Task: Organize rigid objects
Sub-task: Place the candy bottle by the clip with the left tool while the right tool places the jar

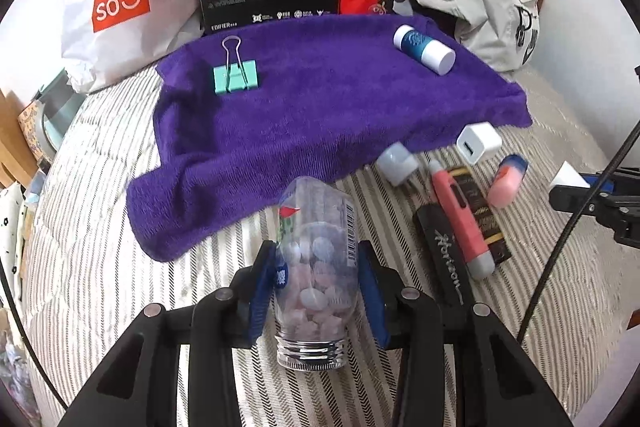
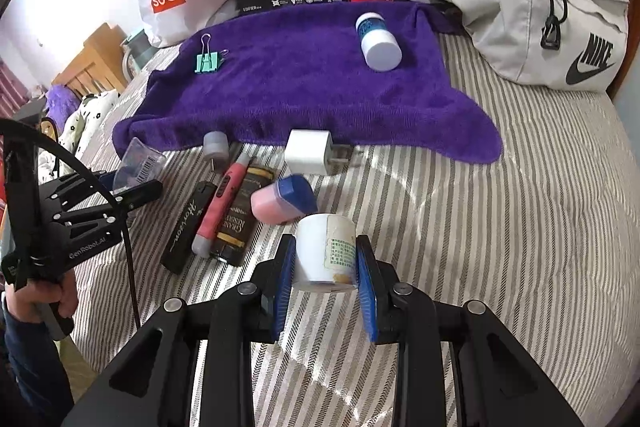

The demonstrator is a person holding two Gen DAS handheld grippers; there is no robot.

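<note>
1. In the left wrist view, we see the left gripper [image 1: 320, 283] closed partway on a clear jar [image 1: 316, 275] of pale candies, its blue pads pressed to the jar's two sides. The jar is held over the striped bed [image 1: 120, 267], its threaded mouth toward the camera and its base toward the purple towel [image 1: 320, 107]. On the towel lie a green binder clip [image 1: 235, 75] and a blue-and-white bottle [image 1: 424, 49], well apart. Just beside the towel's near edge, a white charger [image 1: 478, 143], a pink pen [image 1: 460, 219] and a black case [image 1: 444, 263] sit clustered.

2. In the right wrist view, we see the right gripper [image 2: 326, 279] closed partway on a white bottle [image 2: 326, 253], pads against both its sides, above the bed. A pink-and-blue container [image 2: 284, 201] lies just beyond it. A hand [image 2: 36, 297] holds the left gripper's handle at the left edge.
</note>
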